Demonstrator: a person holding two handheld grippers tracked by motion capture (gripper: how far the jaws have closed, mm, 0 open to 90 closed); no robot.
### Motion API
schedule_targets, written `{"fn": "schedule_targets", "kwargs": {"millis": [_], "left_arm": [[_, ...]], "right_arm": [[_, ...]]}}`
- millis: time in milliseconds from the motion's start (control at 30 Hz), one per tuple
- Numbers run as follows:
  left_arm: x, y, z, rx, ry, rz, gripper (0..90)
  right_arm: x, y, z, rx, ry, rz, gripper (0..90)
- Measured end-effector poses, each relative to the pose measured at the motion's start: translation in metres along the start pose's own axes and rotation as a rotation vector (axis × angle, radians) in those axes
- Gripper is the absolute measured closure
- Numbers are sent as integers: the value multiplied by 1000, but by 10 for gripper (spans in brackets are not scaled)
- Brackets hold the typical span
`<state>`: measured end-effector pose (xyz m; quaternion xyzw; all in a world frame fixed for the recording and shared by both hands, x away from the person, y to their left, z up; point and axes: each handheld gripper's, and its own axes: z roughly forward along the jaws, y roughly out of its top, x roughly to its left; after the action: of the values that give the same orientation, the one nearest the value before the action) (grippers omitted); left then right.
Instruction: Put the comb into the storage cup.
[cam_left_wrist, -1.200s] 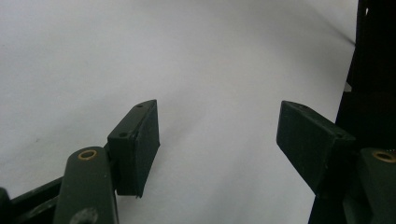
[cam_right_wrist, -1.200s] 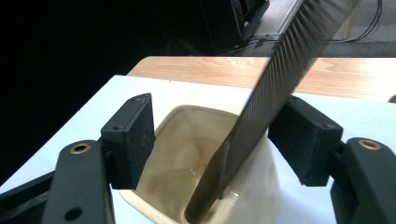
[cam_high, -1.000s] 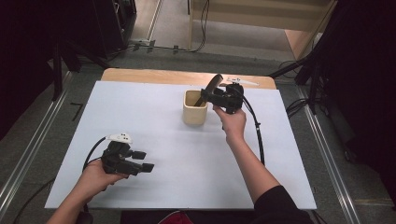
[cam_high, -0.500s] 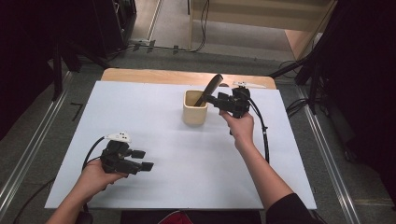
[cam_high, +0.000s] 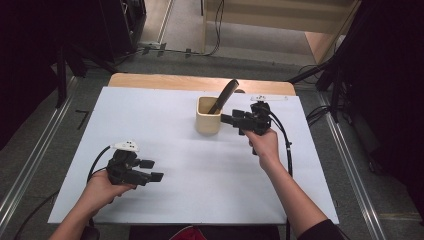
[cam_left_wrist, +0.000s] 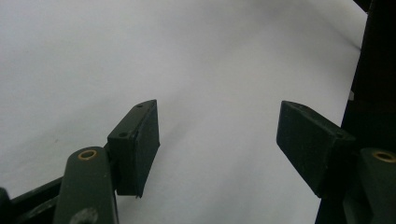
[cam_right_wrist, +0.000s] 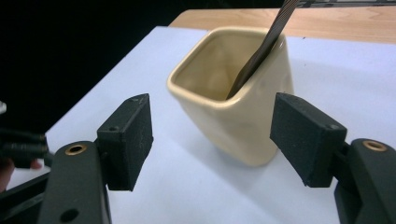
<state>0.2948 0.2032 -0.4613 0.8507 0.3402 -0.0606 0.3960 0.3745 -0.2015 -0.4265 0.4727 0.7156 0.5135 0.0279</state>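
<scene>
1. Cup (cam_high: 208, 116), cream, black comb (cam_high: 223, 96) leaning inside, near counter (cam_high: 200, 200) far edge.
2. Right gripper (cam_high: 228, 119) just beside cup, fingers (cam_right_wrist: 126, 140) apart, just been opening, nothing between.
3. Left gripper (cam_high: 152, 170) well apart near left edge, fingers spread, empty.

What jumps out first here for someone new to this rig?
The cream square cup near the far middle of the white table cover, with a dark comb leaning out of it. The right gripper sits just beside the cup, jaws open and apart from it. The left gripper rests open at the near left.
</scene>
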Motion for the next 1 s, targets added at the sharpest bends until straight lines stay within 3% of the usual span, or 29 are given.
{"fn": "schedule_targets", "kwargs": {"millis": [433,567,1000], "left_arm": [[1,0,-1,-18,15,-9,313],[1,0,-1,-22,18,-7,313],[3,0,-1,-24,32,-11,312]], "right_arm": [[12,-24,-13,75,28,-92,279],[13,-32,-16,87,48,-90,278],[15,-53,-23,100,38,-106,275]]}}
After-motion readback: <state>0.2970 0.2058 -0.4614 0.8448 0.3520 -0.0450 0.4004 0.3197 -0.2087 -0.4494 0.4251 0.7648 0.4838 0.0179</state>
